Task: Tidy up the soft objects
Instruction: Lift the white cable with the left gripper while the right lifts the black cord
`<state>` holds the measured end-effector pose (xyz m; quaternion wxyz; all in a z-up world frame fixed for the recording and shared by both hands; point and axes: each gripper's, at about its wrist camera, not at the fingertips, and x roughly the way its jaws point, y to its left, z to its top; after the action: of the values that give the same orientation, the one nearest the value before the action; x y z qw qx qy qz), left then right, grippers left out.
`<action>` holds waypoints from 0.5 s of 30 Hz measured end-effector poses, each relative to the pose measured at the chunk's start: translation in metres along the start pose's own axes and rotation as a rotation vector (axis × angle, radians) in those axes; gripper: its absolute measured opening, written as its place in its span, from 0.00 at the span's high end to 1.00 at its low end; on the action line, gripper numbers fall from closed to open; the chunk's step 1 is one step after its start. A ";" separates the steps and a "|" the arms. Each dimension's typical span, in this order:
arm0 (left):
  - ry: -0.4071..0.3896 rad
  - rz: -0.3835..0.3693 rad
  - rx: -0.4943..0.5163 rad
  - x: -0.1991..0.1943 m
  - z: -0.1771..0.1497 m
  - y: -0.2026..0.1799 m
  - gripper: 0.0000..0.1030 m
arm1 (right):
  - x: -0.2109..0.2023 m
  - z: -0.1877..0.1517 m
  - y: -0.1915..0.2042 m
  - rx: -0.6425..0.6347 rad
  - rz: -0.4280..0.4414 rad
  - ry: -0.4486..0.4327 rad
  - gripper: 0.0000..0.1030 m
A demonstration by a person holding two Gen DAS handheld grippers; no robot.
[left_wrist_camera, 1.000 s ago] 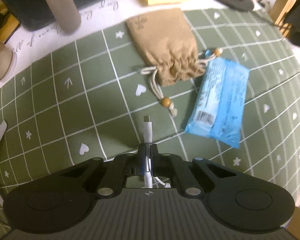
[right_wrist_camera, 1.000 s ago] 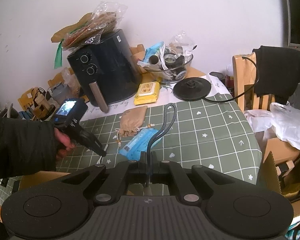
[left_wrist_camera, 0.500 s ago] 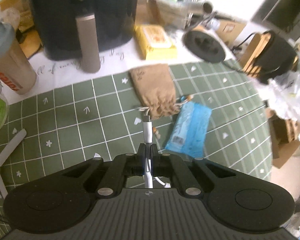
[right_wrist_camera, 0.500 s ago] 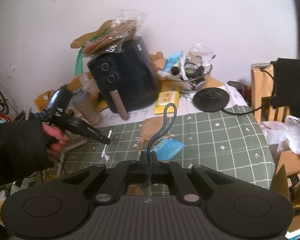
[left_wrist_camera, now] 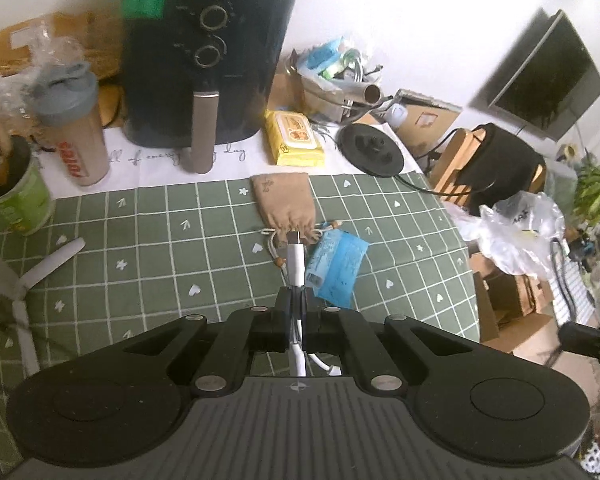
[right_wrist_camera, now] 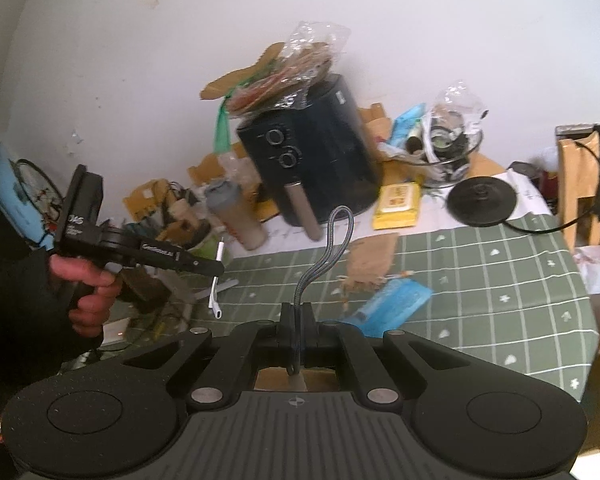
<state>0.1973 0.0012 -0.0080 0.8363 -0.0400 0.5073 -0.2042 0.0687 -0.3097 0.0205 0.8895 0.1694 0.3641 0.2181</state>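
Cables stay pinched: left gripper (left_wrist_camera: 296, 300) jaws clamp the white cable (left_wrist_camera: 295, 258), right gripper (right_wrist_camera: 296, 316) jaws the braided cable (right_wrist_camera: 324, 252), both above the surface (left_wrist_camera: 160, 240); a steady grip should prevent slipping.

Green white-gridded tablecloth (left_wrist_camera: 172, 240), tan pouch (left_wrist_camera: 284, 202), blue packet (left_wrist_camera: 338, 266).

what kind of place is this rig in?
Most likely a home kitchen or dining corner: a black air fryer and a kettle base stand at the back of a cluttered table under a green grid tablecloth.
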 end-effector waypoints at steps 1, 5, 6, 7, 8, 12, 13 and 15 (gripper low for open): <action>-0.003 0.000 -0.005 -0.006 -0.004 0.000 0.95 | 0.000 -0.001 0.002 -0.004 0.007 0.003 0.96; -0.011 -0.001 -0.015 -0.024 -0.021 -0.003 0.96 | 0.000 -0.006 0.009 -0.014 0.046 0.024 0.96; -0.011 -0.002 -0.018 -0.026 -0.025 -0.004 0.95 | 0.000 -0.008 0.010 -0.019 0.052 0.031 0.96; -0.009 -0.002 -0.023 -0.029 -0.030 -0.005 0.95 | 0.001 -0.010 0.011 -0.022 0.058 0.039 0.96; -0.007 -0.001 -0.029 -0.030 -0.035 -0.006 0.95 | 0.002 -0.012 0.012 -0.025 0.064 0.048 0.96; 0.001 0.011 -0.038 -0.034 -0.055 -0.010 0.95 | 0.005 -0.021 0.018 -0.052 0.077 0.077 0.96; 0.004 0.010 -0.045 -0.035 -0.060 -0.011 0.95 | 0.005 -0.023 0.019 -0.059 0.082 0.083 0.96; 0.011 0.014 -0.055 -0.036 -0.069 -0.013 0.95 | 0.005 -0.026 0.021 -0.073 0.091 0.095 0.96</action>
<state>0.1194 0.0131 -0.0073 0.8336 -0.0581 0.5174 -0.1846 0.0479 -0.2853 0.0099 0.8659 0.1426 0.3898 0.2793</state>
